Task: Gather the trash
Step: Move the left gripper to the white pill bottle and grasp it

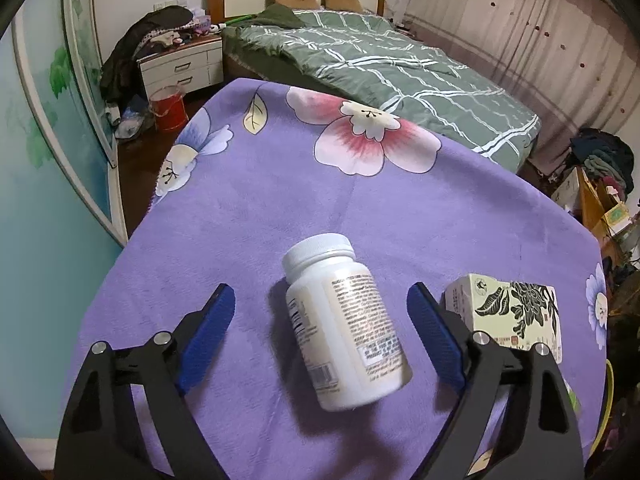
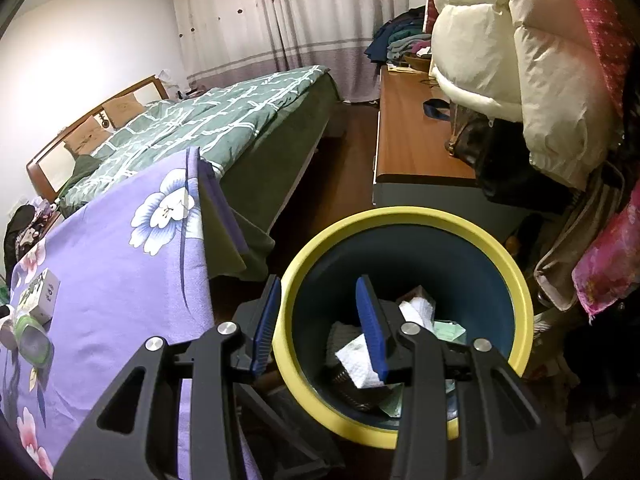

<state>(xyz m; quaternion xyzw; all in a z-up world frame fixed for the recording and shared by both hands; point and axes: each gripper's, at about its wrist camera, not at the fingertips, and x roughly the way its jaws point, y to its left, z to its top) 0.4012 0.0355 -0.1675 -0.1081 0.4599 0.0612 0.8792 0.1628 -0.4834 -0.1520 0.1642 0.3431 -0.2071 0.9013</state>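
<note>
Left wrist view shows the left gripper [image 1: 320,312] spread wide, its blue ribbed pads [image 1: 214,328] on either side of a white plastic pill bottle [image 1: 344,324] but not touching it. The bottle lies on its side on the purple floral cloth [image 1: 280,200], ribbed cap pointing away, its glossy printed label facing up. By the look of it, the step in hand is the approach to this bottle, and the next move calls for lowering the fingers to straddle the body and closing squarely across it; the smooth round shape could roll or slip on the soft fleece, so a centred squeeze seems wise. Just beside the right-hand finger stands a small cardboard box [image 1: 516,308] printed with dark leaves, stiff and flat-sided, close enough to be nudged. Right wrist view shows the right gripper [image 2: 320,320] empty, fingers moderately apart, poised over the near rim of the trash bin [image 2: 516,280], a round tub with a thick yellow rim and dark blue inner wall, standing on the floor next to the cloth-covered table. Crumpled white tissue [image 2: 360,364] and pale green paper [image 2: 450,330] already lie in its bottom.
</note>
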